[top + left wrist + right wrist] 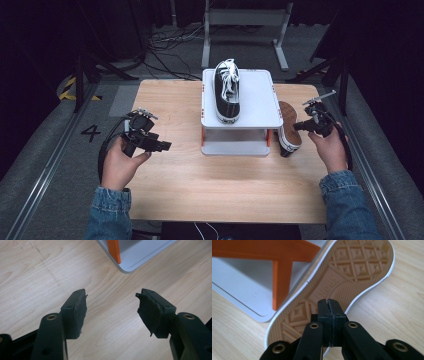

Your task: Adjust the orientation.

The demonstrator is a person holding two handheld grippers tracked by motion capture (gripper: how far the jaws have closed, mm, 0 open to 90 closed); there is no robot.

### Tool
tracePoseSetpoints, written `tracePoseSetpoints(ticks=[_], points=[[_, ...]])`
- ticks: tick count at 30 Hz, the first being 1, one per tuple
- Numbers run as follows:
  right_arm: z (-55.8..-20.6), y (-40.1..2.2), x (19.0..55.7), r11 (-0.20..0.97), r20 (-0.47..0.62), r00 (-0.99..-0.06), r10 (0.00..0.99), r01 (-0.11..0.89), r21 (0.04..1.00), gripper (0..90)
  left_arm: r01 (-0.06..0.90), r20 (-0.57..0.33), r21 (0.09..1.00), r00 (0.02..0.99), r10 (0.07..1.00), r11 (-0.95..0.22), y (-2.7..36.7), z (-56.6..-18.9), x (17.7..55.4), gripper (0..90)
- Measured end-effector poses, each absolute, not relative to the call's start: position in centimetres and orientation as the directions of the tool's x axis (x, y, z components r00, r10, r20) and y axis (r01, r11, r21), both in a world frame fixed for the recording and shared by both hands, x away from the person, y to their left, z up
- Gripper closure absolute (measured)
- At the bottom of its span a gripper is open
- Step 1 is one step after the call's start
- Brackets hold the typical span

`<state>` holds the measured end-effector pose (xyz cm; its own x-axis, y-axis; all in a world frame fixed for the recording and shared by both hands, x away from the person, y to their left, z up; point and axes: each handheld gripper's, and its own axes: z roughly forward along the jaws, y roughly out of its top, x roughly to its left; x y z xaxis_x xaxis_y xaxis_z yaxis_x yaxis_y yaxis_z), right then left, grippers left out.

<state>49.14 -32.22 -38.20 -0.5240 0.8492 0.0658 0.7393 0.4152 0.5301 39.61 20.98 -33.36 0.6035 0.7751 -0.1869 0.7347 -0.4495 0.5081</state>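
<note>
A black sneaker with white laces [227, 92] stands on the top shelf of a white two-level stand [257, 100]. A second sneaker [289, 127] lies on its side against the stand's right end, its tan sole [352, 267] turned outward. My right gripper [299, 126] points at that sole's middle; in the right gripper view the gripper [328, 302] is shut, pads pressed together with nothing between them. Whether the tips touch the sole I cannot tell. My left gripper [167, 146] hovers over bare wood left of the stand, and the gripper [112, 310] is open with nothing in it.
The stand's lower shelf corner [140, 255] and an orange post [114, 250] lie ahead of the left gripper. An orange cross brace [279, 265] sits beside the sole. The wooden table [210, 190] has free room toward the person. Cables and a metal frame lie on the floor behind.
</note>
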Motion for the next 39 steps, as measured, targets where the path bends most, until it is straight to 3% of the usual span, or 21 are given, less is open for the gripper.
tracePoseSetpoints(ticks=[12, 19, 23, 28, 32, 34, 39], points=[[-39.9, -35.0, 49.3, 0.345, 0.139, -0.473, 0.87, 0.785, 0.514, 88.1, 0.744, -0.191, 0.498, 0.595, 0.78, -0.446, 21.3, -33.7, 39.8, 38.3], [-41.9, -37.0, 48.7, 0.302, 0.089, -0.375, 0.923, 0.846, 0.439, 84.5, 0.736, -0.195, 0.496, 0.611, 0.767, -0.46, 20.6, -33.8, 40.8, 38.2], [-42.5, -38.6, 48.4, 0.253, 0.104, -0.328, 0.939, 0.863, 0.438, 73.6, 0.728, -0.197, 0.493, 0.627, 0.754, -0.476, 20.0, -33.9, 41.3, 37.9], [-40.7, -39.3, 47.4, 0.21, 0.082, -0.286, 0.955, 0.845, 0.491, 56.4, 0.728, -0.194, 0.483, 0.63, 0.752, -0.486, 19.8, -34.0, 41.4, 37.8], [-38.5, -38.5, 46.9, 0.207, 0.077, -0.299, 0.951, 0.804, 0.557, 41.5, 0.732, -0.193, 0.485, 0.623, 0.758, -0.478, 20.1, -34.1, 40.9, 37.8], [-37.9, -37.7, 47.0, 0.2, 0.092, -0.307, 0.947, 0.792, 0.577, 38.5, 0.737, -0.192, 0.483, 0.616, 0.764, -0.473, 20.3, -34.2, 40.6, 37.9], [-37.6, -35.6, 48.0, 0.203, 0.068, -0.29, 0.955, 0.801, 0.564, 26.4, 0.75, -0.191, 0.479, 0.596, 0.78, -0.455, 21.1, -34.3, 39.7, 37.9]])
